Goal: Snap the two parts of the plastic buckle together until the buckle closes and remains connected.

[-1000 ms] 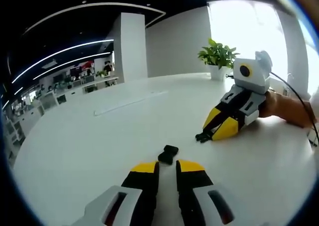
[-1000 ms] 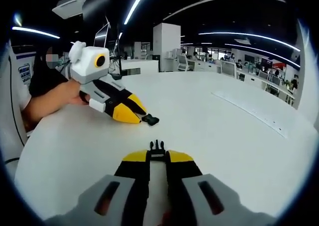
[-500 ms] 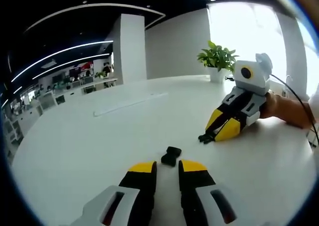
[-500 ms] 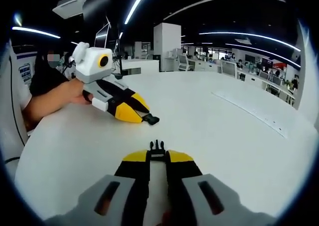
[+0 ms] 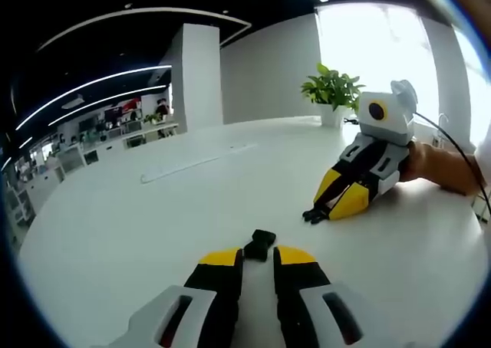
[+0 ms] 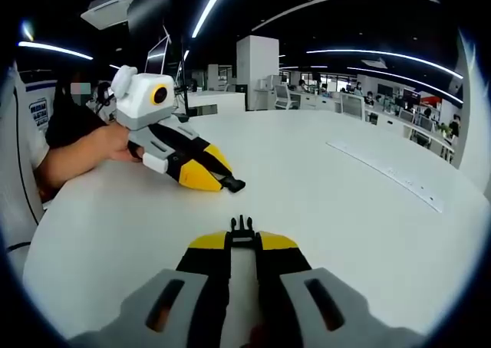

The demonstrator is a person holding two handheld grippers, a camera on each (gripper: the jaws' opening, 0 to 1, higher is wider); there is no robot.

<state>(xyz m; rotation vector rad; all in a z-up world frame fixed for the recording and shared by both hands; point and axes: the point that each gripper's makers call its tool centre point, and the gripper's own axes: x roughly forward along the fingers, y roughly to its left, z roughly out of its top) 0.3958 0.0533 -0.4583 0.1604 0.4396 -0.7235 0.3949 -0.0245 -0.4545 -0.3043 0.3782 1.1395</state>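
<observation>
Buckle halves are apart, one at each of my grippers, over a broad white table [image 5: 138, 225]. In the left gripper view, the socket half [image 5: 259, 244] lies at the tips of my left gripper [image 5: 257, 257], its near end reaching just between the yellow tips; the jaws stand a little apart, and I cannot tell whether they grip it or only flank it. Farther off to the right in that same view, my right gripper [image 5: 316, 212] rests low on the table with a hand [image 5: 437, 168] behind it, and the pronged half [image 5: 313, 214] pokes out from its closed tips.

In the right gripper view, the pronged half [image 6: 242, 227] sits clamped between my right gripper's [image 6: 242, 241] jaws, its prongs sticking forward past the tips. My left gripper [image 6: 224, 184] shows to the upper left there, tilted down to the table, with the socket half [image 6: 232, 185] at its tip, well apart from the prongs.

A potted plant [image 5: 333, 91] stands at the table's far edge.
</observation>
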